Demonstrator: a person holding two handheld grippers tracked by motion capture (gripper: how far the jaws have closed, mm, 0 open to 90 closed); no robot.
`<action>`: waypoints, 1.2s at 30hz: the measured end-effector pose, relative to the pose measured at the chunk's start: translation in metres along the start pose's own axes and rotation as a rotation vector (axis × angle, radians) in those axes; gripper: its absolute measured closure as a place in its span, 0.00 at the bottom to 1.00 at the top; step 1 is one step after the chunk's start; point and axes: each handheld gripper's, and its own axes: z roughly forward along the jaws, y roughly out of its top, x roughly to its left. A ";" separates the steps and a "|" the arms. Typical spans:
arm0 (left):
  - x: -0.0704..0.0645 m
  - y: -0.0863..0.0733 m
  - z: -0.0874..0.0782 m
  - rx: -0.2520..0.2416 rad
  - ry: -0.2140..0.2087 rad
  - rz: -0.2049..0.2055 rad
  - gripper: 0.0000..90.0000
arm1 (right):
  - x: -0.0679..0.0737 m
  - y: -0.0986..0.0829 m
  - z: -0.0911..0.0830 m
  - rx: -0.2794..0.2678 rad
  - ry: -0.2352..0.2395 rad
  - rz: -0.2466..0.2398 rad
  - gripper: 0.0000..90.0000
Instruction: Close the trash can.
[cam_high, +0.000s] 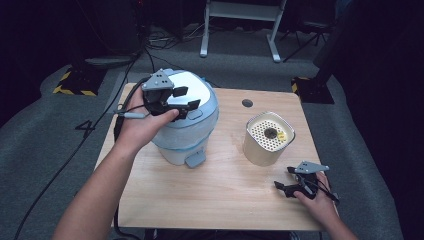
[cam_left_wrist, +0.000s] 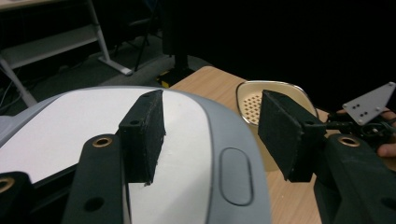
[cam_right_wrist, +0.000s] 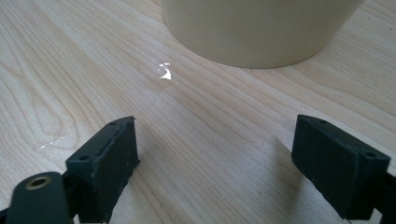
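High view showed the left tongs (cam_high: 186, 98) spread wide and empty over the white lid of the grey-blue rice cooker (cam_high: 200, 132) at the worktop's (cam_high: 210, 200) left; the cream perforated inner basket (cam_high: 268, 139) stood right of it, and the right tongs (cam_high: 289, 181), gaping and empty, rested nearby.

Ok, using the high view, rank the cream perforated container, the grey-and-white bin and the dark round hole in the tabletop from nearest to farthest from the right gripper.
From the right gripper:
1. Cream perforated container, just beyond it, table's right half.
2. Dark round hole, far edge, past the container.
3. Grey-and-white bin, left half, under the left gripper.
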 end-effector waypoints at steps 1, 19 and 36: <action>-0.006 -0.001 -0.003 0.000 -0.009 0.014 0.45 | 0.000 0.000 0.000 0.000 0.000 0.000 0.16; -0.052 -0.060 -0.030 0.025 -0.071 0.059 0.44 | 0.000 0.001 0.001 0.002 0.000 0.000 0.15; -0.038 -0.139 -0.026 0.102 -0.041 -0.007 0.42 | 0.000 0.001 0.001 0.002 0.000 0.000 0.15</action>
